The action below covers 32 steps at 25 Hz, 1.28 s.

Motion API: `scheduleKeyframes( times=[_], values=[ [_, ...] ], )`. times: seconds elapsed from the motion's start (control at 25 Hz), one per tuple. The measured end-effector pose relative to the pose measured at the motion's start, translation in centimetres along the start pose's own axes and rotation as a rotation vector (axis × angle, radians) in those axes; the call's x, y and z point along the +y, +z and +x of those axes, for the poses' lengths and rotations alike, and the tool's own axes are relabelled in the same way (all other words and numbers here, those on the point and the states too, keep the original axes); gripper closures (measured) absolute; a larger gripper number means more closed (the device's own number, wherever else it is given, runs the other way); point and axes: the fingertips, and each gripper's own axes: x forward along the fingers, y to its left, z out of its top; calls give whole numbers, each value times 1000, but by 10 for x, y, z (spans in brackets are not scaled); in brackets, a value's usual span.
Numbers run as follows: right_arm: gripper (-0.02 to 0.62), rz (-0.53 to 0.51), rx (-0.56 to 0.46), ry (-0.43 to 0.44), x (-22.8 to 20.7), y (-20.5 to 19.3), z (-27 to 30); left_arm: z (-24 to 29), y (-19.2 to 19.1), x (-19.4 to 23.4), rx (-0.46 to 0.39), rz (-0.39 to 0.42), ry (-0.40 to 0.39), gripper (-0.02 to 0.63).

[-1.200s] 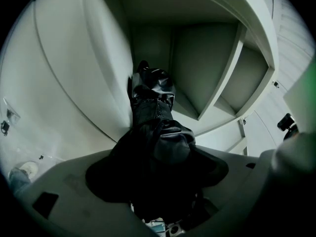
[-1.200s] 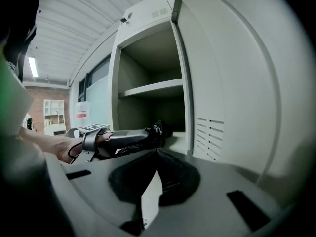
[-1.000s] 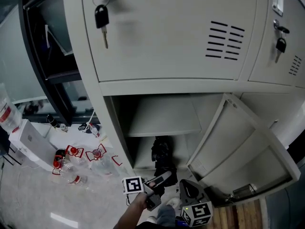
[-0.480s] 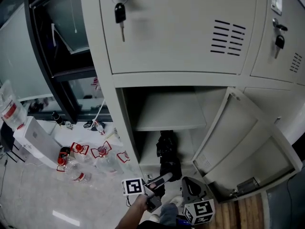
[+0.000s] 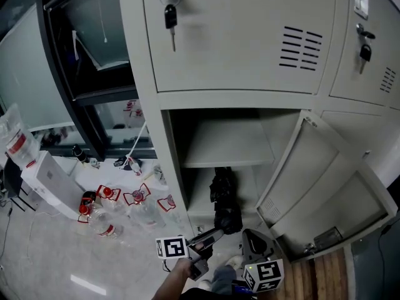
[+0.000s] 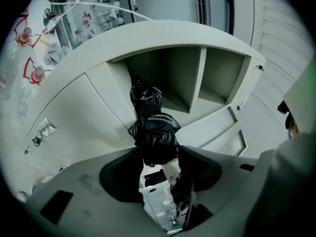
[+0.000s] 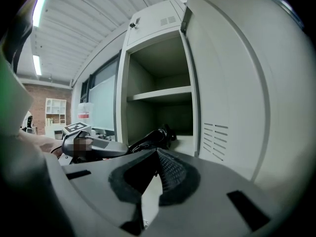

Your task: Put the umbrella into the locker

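Note:
The grey locker (image 5: 250, 42) has its lower compartment open, with the door (image 5: 325, 186) swung out to the right. A black folded umbrella (image 5: 224, 195) stands tilted in the bottom section, under the inner shelf (image 5: 228, 145). My left gripper (image 5: 209, 235) is just below the compartment mouth. In the left gripper view its jaws are shut on the near end of the umbrella (image 6: 153, 132). My right gripper (image 5: 250, 245) hangs to the right of it, near the door's foot. The right gripper (image 7: 157, 157) is shut with nothing in it, and its view shows the umbrella (image 7: 148, 141) reaching into the locker.
Several plastic bottles (image 5: 103, 208) with red labels and a white box (image 5: 47, 183) lie on the pale floor to the left. Keys (image 5: 170, 17) hang from the upper door locks. A dark window frame (image 5: 81, 92) stands left of the locker. Wooden flooring (image 5: 325, 280) shows at the bottom right.
The head view has swung, so the locker sits further right and lower in the picture. The left gripper still holds the umbrella at the compartment mouth; the right gripper has barely moved.

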Motion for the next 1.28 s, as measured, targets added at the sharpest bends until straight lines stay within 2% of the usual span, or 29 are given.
scheduleKeyframes(
  times=[0.08,0.2,0.28,0.52,0.76,1.08,1.28],
  values=[
    [595,-4,-5,-3,0,1,-1,-7,4,-1,-22,19,4,417],
    [595,-7,-10,-8,1,2,-2,-14,9,-8,-59,37,-18,524],
    [595,-12,-11,-11,3,3,-2,-16,10,-11,-65,52,-19,555],
    [595,-22,-11,-18,6,3,-6,-18,9,-14,-65,56,-17,572],
    [595,-29,-12,-37,7,3,-10,-18,5,-17,-66,18,-32,574],
    [595,-19,-18,-54,5,3,-17,-19,5,-15,-51,57,-22,574],
    [595,-22,-18,-56,7,3,-18,-22,5,-16,-73,-13,-37,574]
  ],
)
